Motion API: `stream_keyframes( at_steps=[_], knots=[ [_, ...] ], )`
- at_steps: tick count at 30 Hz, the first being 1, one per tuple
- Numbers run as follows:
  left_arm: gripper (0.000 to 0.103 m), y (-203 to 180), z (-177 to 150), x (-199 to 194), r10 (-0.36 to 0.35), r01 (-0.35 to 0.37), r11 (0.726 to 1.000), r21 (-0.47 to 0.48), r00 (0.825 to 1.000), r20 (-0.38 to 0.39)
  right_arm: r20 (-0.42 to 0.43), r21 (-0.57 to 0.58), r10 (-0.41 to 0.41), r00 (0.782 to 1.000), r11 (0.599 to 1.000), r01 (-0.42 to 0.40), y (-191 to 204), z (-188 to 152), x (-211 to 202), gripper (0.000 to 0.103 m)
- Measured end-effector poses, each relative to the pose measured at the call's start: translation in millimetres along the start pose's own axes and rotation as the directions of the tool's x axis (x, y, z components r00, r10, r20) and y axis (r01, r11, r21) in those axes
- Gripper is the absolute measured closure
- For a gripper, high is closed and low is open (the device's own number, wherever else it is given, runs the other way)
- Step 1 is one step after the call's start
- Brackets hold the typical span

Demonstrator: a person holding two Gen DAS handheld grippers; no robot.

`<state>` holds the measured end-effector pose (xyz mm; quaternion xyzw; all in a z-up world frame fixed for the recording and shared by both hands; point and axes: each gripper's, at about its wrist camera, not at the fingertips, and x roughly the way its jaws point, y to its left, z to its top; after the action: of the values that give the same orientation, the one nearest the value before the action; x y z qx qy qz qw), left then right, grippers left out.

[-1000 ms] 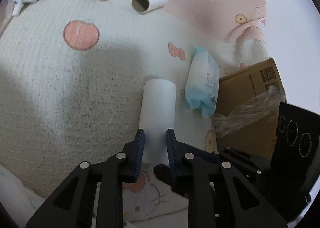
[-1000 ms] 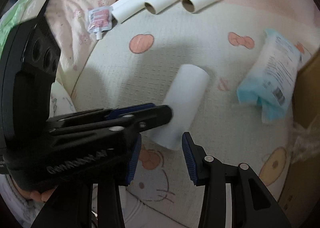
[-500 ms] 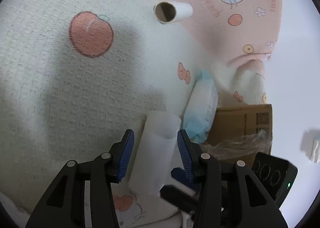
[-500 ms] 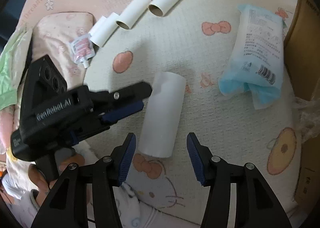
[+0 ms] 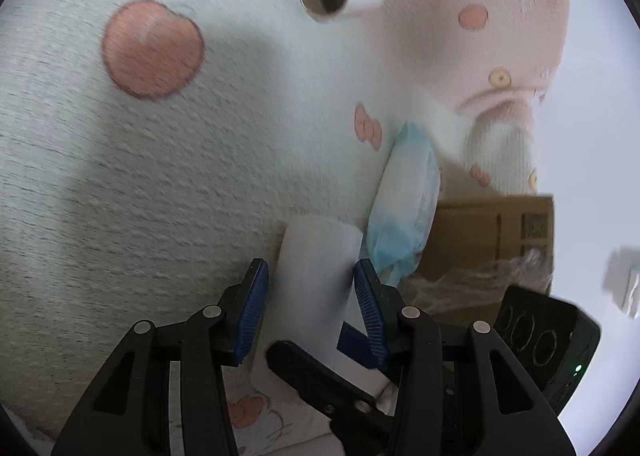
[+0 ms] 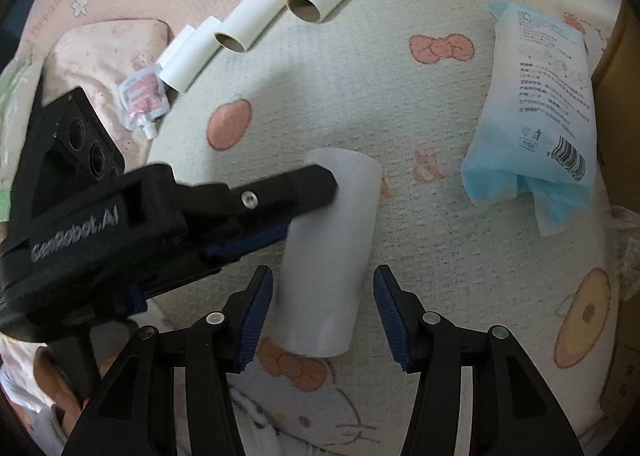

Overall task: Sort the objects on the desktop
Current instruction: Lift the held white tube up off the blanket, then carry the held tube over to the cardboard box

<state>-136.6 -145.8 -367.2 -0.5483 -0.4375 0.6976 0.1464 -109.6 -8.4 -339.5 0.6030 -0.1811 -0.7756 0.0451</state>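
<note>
Left wrist view: left gripper (image 5: 308, 304) just opened, pads apart either side of white tube (image 5: 316, 268), lying on blanket (image 5: 120, 195), near side, left of wipes pack (image 5: 404, 211).

Right wrist view: right gripper (image 6: 324, 312) just widened then narrowed slightly, straddling same tube's near end without contact. Grasp step; next, closing gently to avoid crushing.

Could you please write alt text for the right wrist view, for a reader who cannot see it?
The right gripper hangs open around the near end of a white paper tube lying on a cartoon-print blanket, while the left gripper reaches in from the left across the same tube. Behind lie more tubes and a blue-and-white packet.
</note>
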Motion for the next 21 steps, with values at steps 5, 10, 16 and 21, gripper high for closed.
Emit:
stream_keyframes(
  at_steps=[5, 10, 16, 21],
  knots=[
    [0.054, -10.5, -6.7, 4.1, 0.06, -0.06, 0.994, 0.091, 0.998, -0.005, -0.004, -0.019, 0.018, 1.0, 1.0, -0.018, -1.0, -3.3, 2.9, 0.059],
    [0.055, -17.9, -14.7, 2.5, 0.065, -0.062, 0.99, 0.127, 0.998, -0.012, -0.01, -0.031, 0.015, 1.0, 0.999, -0.015, -2.9, -8.5, -1.3, 0.06],
    [0.056, -49.0, -27.1, -25.4, 0.064, -0.07, 0.974, 0.217, 0.997, 0.036, 0.051, -0.082, 0.029, 0.998, 0.996, -0.024, 5.3, -16.5, -31.5, 0.06],
    [0.056, -81.3, -33.0, -58.2, 0.004, -0.029, 0.964, 0.265, 0.996, 0.094, 0.162, -0.204, 0.0, 0.987, 0.978, 0.034, 27.6, -18.7, -77.0, 0.06]
  ],
)
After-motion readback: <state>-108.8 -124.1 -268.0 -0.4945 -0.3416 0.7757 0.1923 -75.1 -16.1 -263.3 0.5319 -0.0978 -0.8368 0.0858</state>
